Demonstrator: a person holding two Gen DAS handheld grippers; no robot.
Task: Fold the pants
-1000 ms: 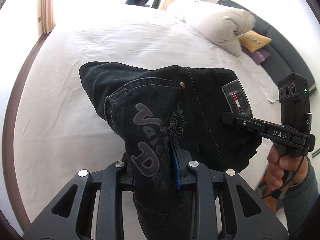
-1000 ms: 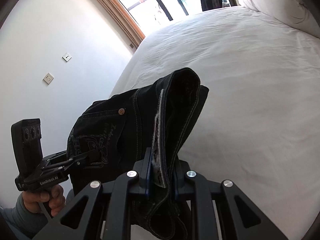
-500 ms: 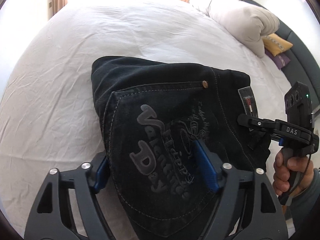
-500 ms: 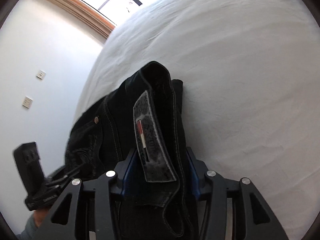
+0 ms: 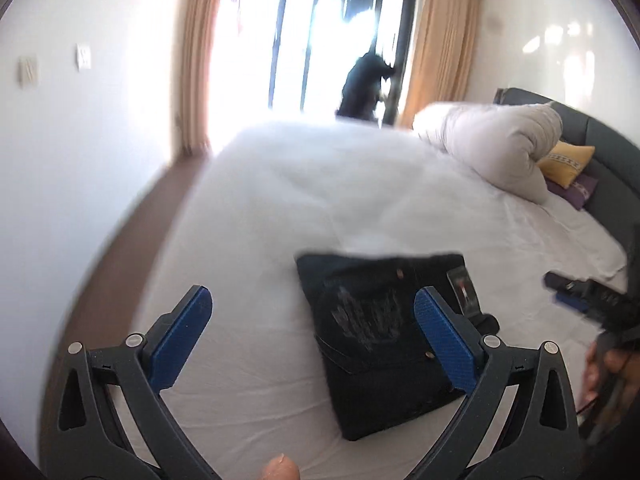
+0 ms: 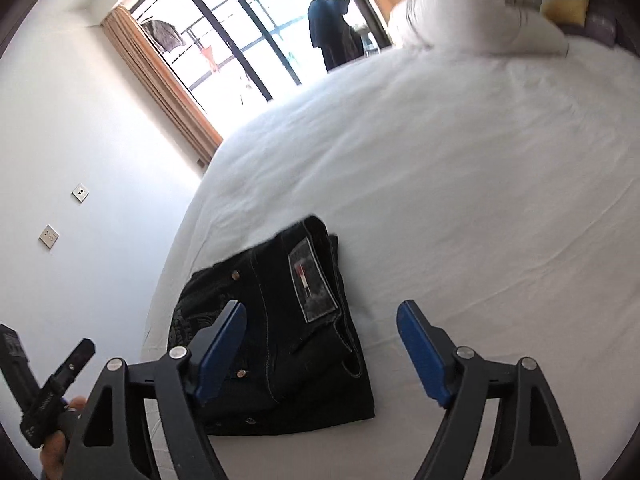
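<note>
Released since before, folded pants (image 5: 384, 332) lie flat on the bed (image 5: 280, 208), both tools wide and empty.

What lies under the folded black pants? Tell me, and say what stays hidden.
The folded black pants lie flat on the bed's white sheet, which shows on all sides. Anything directly beneath them, and their inner folded layers, are covered and cannot be seen.

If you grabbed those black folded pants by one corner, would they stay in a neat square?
Probably not. The pants look like soft, thick denim stacked in loose layers, so they would likely flop open. They seem heavyish for cloth, and on the flat sheet they shouldn't roll.
</note>
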